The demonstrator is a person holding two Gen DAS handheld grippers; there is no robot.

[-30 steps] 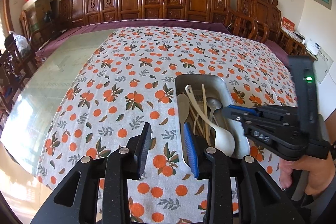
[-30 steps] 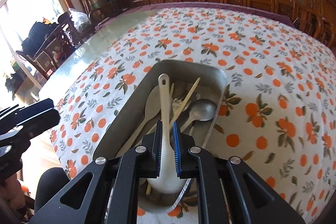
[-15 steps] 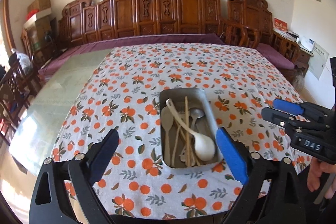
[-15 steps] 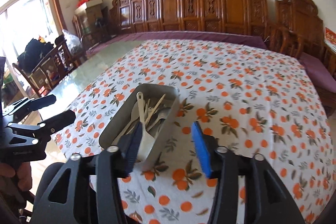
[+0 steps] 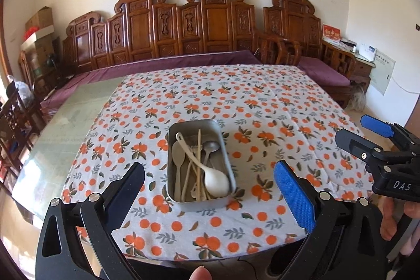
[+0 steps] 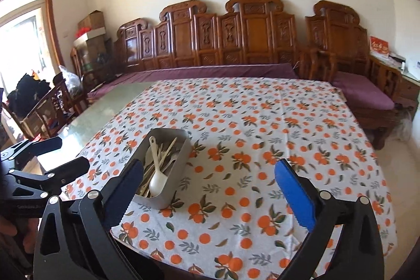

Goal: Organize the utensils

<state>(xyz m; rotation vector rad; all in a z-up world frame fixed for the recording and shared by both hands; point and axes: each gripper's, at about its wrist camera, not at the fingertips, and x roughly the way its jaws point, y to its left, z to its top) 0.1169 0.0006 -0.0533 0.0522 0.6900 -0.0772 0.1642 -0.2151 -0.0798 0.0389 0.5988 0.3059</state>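
Both tongs, left (image 5: 208, 198) and right (image 6: 208, 192), just spread wide, empty; I see tray (image 5: 224, 134) at twelve o'clock holding white spoon (image 5: 215, 183), utensils gathered.

Bright daylight from window (image 6: 21, 49), fisheye-bent edges, sharp focus

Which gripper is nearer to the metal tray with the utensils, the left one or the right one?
Left, slightly. The left gripper faces the metal tray head-on; the right gripper is off to the tray's right. Both are open and empty.
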